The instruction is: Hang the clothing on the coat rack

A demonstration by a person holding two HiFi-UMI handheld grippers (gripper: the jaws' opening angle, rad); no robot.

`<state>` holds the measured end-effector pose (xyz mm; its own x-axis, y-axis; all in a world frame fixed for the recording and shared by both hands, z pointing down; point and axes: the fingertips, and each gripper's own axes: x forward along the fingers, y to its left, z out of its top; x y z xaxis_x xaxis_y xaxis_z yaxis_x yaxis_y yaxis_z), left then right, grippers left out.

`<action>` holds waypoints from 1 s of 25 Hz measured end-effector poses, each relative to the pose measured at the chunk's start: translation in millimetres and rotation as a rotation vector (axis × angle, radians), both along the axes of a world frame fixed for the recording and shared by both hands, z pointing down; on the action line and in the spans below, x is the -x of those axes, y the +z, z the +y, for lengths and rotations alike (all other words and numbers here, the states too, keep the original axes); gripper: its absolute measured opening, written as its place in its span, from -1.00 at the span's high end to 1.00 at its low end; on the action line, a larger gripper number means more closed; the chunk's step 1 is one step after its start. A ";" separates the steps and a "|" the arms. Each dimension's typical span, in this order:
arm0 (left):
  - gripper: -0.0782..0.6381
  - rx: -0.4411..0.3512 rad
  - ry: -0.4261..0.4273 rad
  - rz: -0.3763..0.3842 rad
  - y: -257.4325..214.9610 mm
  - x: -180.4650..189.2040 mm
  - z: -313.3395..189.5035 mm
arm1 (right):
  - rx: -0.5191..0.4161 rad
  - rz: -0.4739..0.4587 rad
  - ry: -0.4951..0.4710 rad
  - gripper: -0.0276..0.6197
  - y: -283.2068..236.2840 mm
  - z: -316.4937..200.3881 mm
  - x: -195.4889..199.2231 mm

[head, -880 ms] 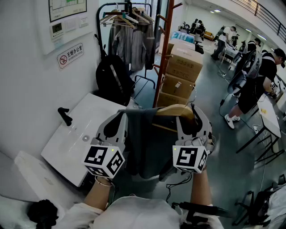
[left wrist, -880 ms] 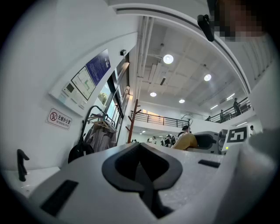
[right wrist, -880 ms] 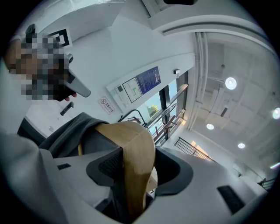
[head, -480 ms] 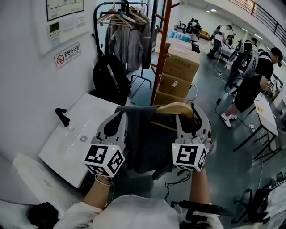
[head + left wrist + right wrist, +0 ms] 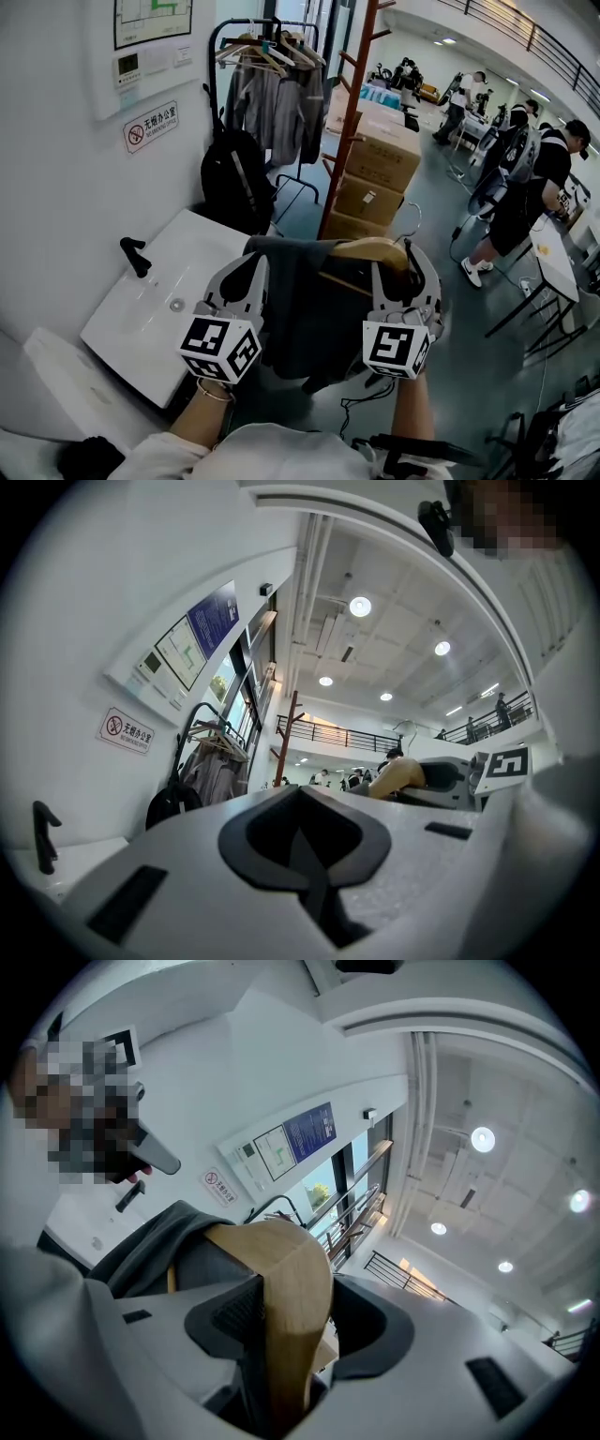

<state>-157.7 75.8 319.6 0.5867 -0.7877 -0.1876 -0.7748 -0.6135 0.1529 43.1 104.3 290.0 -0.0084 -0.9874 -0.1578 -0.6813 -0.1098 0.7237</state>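
Right gripper [image 5: 405, 257] clamps one wooden hanger [image 5: 367, 249], long axis nine-to-three o'clock; left gripper [image 5: 247, 264], jaws together, at nine of one grey garment [image 5: 302, 305].

Head view down; gripper views upward; hanger [image 5: 370, 250] shared.

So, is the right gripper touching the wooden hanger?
Touching. The right gripper view shows the right gripper with the wooden hanger between its jaws, which press on both its sides.

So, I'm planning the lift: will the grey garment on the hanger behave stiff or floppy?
Probably floppy: the grey garment hangs in slack folds off the wooden hanger. Likely light too; the right claw holds the hanger's end. It may sway.
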 end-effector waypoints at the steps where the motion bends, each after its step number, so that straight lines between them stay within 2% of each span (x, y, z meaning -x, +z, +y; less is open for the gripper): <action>1: 0.76 0.002 0.001 0.000 1.1 1.5 -0.8 | 0.000 -0.002 -0.001 0.21 0.7 0.0 0.7; 9: 0.76 0.015 0.002 -0.008 11.6 2.1 -7.7 | 0.018 -0.013 -0.003 0.21 9.8 -10.6 -3.0; 17: 0.76 0.030 -0.057 0.011 16.7 5.5 -35.8 | 0.029 -0.005 -0.034 0.21 12.1 -45.3 -12.4; 25: 0.76 0.024 -0.075 0.000 14.4 -34.3 -82.1 | 0.032 -0.011 -0.069 0.21 10.1 -95.9 -46.5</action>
<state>-123.4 -6.3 333.9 0.5255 -0.8339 -0.1686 -0.8186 -0.5496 0.1668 89.6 8.4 300.1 -0.0751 -0.9891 -0.1266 -0.6942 -0.0392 0.7187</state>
